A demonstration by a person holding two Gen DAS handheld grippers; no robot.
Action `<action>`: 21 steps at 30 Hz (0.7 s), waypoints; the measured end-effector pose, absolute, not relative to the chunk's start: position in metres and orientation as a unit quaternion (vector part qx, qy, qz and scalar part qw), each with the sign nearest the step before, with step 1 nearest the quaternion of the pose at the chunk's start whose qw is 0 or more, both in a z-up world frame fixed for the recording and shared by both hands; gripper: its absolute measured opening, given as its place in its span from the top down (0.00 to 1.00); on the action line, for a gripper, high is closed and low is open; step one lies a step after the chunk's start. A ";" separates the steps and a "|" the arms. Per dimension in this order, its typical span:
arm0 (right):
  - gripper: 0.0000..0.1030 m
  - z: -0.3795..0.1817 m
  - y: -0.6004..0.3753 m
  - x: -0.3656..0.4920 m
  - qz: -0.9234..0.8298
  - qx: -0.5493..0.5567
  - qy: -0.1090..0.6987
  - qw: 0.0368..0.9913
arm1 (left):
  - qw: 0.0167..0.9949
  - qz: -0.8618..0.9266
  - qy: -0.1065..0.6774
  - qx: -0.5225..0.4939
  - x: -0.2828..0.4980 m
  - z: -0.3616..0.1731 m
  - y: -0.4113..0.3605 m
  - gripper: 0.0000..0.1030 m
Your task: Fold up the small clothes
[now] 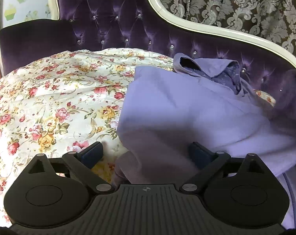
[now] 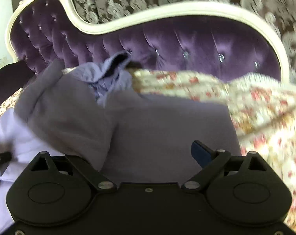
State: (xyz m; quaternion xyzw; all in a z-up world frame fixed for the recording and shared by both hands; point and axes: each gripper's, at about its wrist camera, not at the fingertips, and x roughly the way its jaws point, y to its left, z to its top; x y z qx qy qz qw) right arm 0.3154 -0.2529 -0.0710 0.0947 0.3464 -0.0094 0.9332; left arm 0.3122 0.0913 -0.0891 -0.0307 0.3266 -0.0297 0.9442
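A lavender hooded top [image 1: 187,105] lies on a floral sheet [image 1: 50,101] over a purple sofa, hood [image 1: 206,66] toward the backrest. My left gripper [image 1: 146,152] is open, its jaws wide apart, and the garment's lower left edge lies between the fingers. In the right wrist view the same top [image 2: 148,129] fills the middle, hood [image 2: 112,66] at the back. My right gripper [image 2: 148,152] is open; cloth drapes over its left finger and only the right fingertip [image 2: 200,152] shows. The right view is blurred by motion.
The tufted purple backrest [image 1: 128,25] with a cream frame [image 1: 206,27] runs behind. A dark purple cushion [image 1: 30,41] sits at the back left. Patterned curtains [image 1: 245,4] hang behind the sofa. Floral sheet [image 2: 265,117] covers the right side.
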 end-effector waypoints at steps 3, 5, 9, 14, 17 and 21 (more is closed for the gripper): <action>0.09 -0.079 -0.273 0.303 -0.012 0.171 0.344 0.923 | 0.943 -0.033 0.329 -0.032 0.313 -0.089 0.093 0.05; 0.10 -0.079 -0.287 0.298 -0.027 0.199 0.335 0.920 | 0.943 -0.033 0.328 -0.032 0.313 -0.089 0.093 0.05; 0.12 -0.070 -0.307 0.291 -0.042 0.199 0.324 0.924 | 0.944 -0.031 0.326 -0.035 0.313 -0.089 0.095 0.05; 0.17 -0.070 -0.314 0.291 -0.010 0.221 0.322 0.921 | 0.944 -0.023 0.325 -0.044 0.312 -0.088 0.097 0.06; 0.60 -0.073 -0.311 0.301 -0.009 0.214 0.330 0.919 | 0.943 -0.013 0.327 -0.058 0.313 -0.085 0.103 0.06; 0.66 -0.058 -0.292 0.301 0.007 0.132 0.290 0.948 | 0.940 0.014 0.331 -0.084 0.320 -0.078 0.119 0.06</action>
